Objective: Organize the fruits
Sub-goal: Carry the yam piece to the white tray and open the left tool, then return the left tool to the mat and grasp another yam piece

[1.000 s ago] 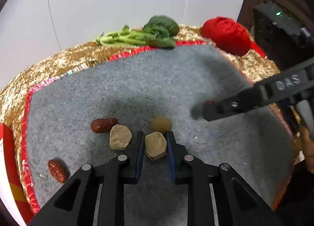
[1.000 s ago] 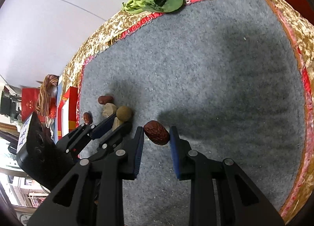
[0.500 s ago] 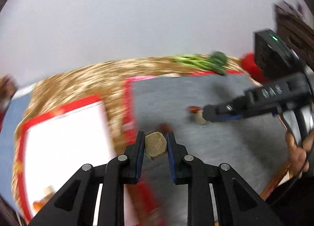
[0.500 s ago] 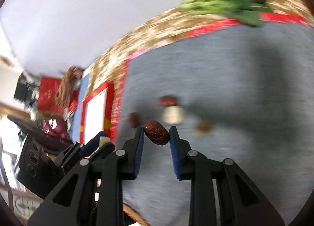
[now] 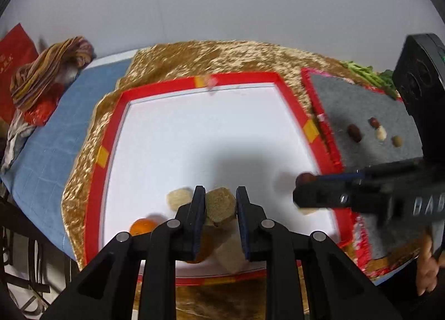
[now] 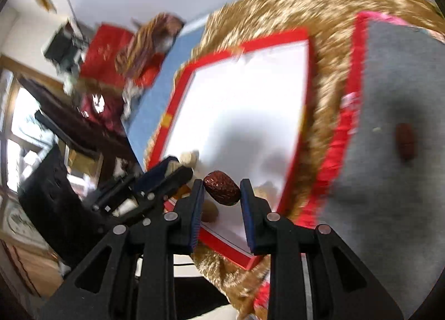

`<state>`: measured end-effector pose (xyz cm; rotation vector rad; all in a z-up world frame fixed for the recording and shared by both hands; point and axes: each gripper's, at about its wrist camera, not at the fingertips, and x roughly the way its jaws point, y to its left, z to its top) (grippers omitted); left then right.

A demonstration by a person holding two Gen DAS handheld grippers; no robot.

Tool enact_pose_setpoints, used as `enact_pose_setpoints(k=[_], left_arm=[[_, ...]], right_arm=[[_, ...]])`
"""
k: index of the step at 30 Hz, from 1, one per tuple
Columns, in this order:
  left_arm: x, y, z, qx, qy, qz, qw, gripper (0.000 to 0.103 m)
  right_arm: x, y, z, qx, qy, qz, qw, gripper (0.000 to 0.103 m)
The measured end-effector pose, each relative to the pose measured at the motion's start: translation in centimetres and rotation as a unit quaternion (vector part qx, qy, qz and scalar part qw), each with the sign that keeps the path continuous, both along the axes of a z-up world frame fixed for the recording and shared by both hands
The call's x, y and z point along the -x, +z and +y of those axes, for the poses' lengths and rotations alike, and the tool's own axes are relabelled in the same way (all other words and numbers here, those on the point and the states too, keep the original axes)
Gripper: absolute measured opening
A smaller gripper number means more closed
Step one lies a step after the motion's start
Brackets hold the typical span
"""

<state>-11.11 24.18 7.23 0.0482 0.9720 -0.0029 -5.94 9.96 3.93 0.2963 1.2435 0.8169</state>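
Backdrop: pale wall [image 5: 222,0] behind a table under gold cloth [image 5: 211,55]; blue cloth [image 5: 52,136] at 9 o'clock of it, with a striped bundle [image 5: 52,69] at its far end.
Tray: white, red-rimmed tray [image 5: 194,80] on the gold cloth, filling the middle of the left view; in the right view it sits at centre, blurred.
Mat: grey mat [image 5: 358,108] with a red fringe, just beside the tray at its 3 o'clock.
Greens: leafy greens [image 5: 367,75] at the mat's far edge, 12 o'clock of it.
Left gripper: left gripper [image 5: 221,206] over the tray's near edge, jaws clamped on a tan block [image 5: 221,203]; nearly closed.
Right gripper: right gripper [image 6: 221,189] over the tray's near corner, jaws pinching a red date [image 6: 221,187] by its ends; narrow gap, filled by the fruit. From the left view it enters at 3 o'clock, date at its tip.
In tray: a pale lump [image 5: 179,197] at 9 o'clock of the block, an orange [image 5: 143,226] at its 8 o'clock, more pale pieces partly hidden under the left jaws.
On mat: a dark date [image 5: 354,133], a second small red one [image 5: 374,122], a pale piece [image 5: 381,133] and a brown ball [image 5: 397,141], in a loose row, well apart from the tray.
Hand: fingers [image 5: 425,272] at 4 o'clock of the left view, on the right gripper's handle.
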Motion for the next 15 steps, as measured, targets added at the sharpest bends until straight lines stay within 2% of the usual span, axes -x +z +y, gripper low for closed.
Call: enact_pose_setpoints(k=[2, 3, 4, 5, 6, 8, 11, 15], left_arm=[[-0.2, -0.1, 0.6, -0.01, 0.017, 0.003, 0.9998, 0.024], [-0.4, -0.1, 0.8, -0.016, 0.024, 0.004, 0.9996, 0.033], [-0.4, -0.1, 1.0, -0.021, 0.029, 0.001, 0.9994, 0.037], [-0.5, 0.1, 1.1, -0.025, 0.033, -0.006, 0.9991, 0.045], [-0.4, 0.4, 1.0, -0.028, 0.036, -0.014, 0.9989, 0.052], [-0.4, 1.0, 0.8, -0.031, 0.042, -0.033, 0.9981, 0.061], [-0.5, 2.1, 0.0, -0.022, 0.041, -0.063, 0.9969, 0.062], [-0.8, 3.0, -2.4, -0.004, 0.017, -0.089, 0.9959, 0.072]], right_arm=[[0.2, -0.3, 1.1, 0.011, 0.01, -0.008, 1.0, 0.028], [0.3, -0.4, 1.2, 0.014, 0.01, -0.013, 1.0, 0.028], [0.3, -0.3, 1.5, 0.023, 0.008, -0.022, 0.999, 0.03], [0.4, -0.1, 1.5, 0.031, 0.006, -0.03, 0.999, 0.046], [0.4, 0.2, 1.4, 0.029, 0.003, -0.038, 0.999, 0.065], [0.2, 0.9, 1.0, 0.014, -0.001, -0.047, 0.999, 0.074], [-0.4, 2.6, -1.4, -0.006, -0.021, -0.065, 0.998, 0.074], [-1.6, 4.4, -6.6, -0.02, -0.073, -0.073, 0.994, 0.074]])
